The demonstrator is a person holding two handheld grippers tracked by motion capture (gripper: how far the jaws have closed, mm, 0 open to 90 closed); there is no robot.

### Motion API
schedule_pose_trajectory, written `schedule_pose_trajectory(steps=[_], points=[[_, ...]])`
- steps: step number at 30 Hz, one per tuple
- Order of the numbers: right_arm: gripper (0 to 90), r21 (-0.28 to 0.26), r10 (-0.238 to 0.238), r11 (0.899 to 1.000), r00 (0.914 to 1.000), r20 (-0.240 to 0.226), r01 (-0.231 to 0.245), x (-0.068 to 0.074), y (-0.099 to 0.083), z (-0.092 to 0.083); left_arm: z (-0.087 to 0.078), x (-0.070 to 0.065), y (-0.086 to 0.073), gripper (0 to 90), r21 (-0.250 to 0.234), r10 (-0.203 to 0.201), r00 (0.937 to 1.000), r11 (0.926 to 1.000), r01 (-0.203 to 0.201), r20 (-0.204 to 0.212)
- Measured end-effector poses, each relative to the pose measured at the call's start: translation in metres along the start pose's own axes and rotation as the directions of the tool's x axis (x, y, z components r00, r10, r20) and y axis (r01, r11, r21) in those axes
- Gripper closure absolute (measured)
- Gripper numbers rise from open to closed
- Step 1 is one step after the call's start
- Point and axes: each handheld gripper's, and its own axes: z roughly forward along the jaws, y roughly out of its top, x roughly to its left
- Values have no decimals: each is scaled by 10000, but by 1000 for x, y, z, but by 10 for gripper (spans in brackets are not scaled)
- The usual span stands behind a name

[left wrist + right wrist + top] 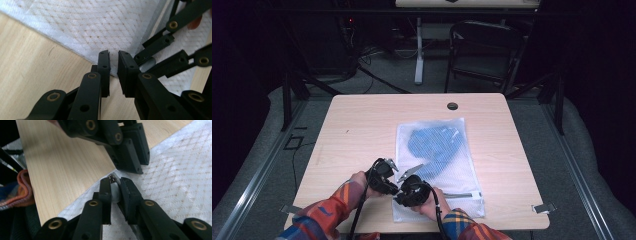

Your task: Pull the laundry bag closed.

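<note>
A white mesh laundry bag [447, 175] lies flat on the table with a blue cloth [434, 142] inside it. Both grippers meet at the bag's near left edge. My left gripper [113, 56] pinches that thin edge [113, 65] between almost closed pads; in the high view it sits at the bag's left side [395, 187]. My right gripper [115, 181] is shut on the bag's small pale zipper pull [114, 191], right beside the left gripper's jaws [138, 167]. The left gripper view shows the right gripper [143, 58] with the grey pull [148, 64] in it.
The light wooden table [362, 130] has bare room left of the bag and a round cable hole [452, 106] at the back. The bag's zipper [464, 194] runs along its near end. A black chair [484, 50] stands beyond the table. Plaid sleeves [332, 210] enter from below.
</note>
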Motion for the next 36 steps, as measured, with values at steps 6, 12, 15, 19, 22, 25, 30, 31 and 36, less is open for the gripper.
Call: schedule_pose_trajectory(steps=[6, 12, 15, 19, 22, 25, 30, 31, 36], points=[[799, -180, 595, 9980, 9977, -334, -602, -5, -1, 0, -1, 1, 0, 874, 16, 181, 9998, 9998, -181, -9], [808, -69, 646, 9979, 9970, -428, -649, -6, -1, 0, 1, -2, 1, 900, 206, 189, 9983, 9996, -201, 558], [811, -71, 692, 9975, 9964, -492, -696, -7, -2, 0, 2, -2, 1, 900, 278, 139, 9981, 9995, -156, 598], [820, -209, 433, 9988, 9983, -397, -441, -5, -3, 0, 2, -2, 2, 900, 305, 110, 9985, 9995, -126, 534], [824, -186, 408, 9990, 9989, -222, -412, -4, -4, -2, 2, -1, 1, 900, 260, 7, 9977, 9997, -24, 671], [824, -201, 494, 9986, 9987, -137, -496, -4, -5, -3, 2, -1, 1, 900, 259, -5, 9978, 9997, -12, 655], [826, -215, 402, 9989, 9990, -173, -406, -4, -5, -4, 2, -1, 1, 900, 298, 43, 9976, 9995, -64, 696], [828, -206, 428, 9989, 9990, -94, -430, -4, -5, -4, 2, -1, 1, 900, 309, 46, 9975, 9995, -68, 705], [834, -249, 502, 9984, 9987, -68, -504, -4, -6, -6, 2, 0, 1, 900, 312, 82, 9973, 9995, -105, 731]])
